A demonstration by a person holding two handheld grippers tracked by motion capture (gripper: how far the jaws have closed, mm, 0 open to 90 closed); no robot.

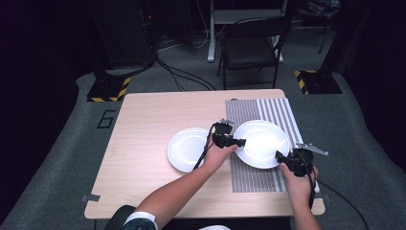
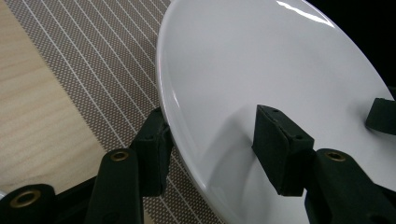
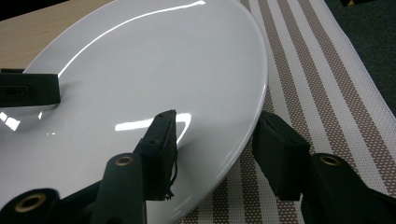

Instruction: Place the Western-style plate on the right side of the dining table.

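A white plate (image 1: pixel 261 143) lies on a striped placemat (image 1: pixel 253 179) at the right of the wooden table (image 1: pixel 143 163). My left gripper (image 1: pixel 242 142) reaches the plate's left rim. In the left gripper view the plate (image 2: pixel 261 70) has its rim between the jaws of the gripper (image 2: pixel 217 149), one pad outside the edge and one over the dish. My right gripper (image 1: pixel 278 155) is at the plate's near-right rim. In the right gripper view the gripper (image 3: pixel 215 154) straddles the edge of the plate (image 3: pixel 154 70) the same way. Neither pair of pads visibly pinches the plate.
A second white plate (image 1: pixel 186 148) sits on bare wood just left of the placemat, under the left wrist and its cable. A black chair (image 1: pixel 251 48) stands beyond the far table edge. Hazard-striped stand bases (image 1: pixel 107 88) rest on the floor.
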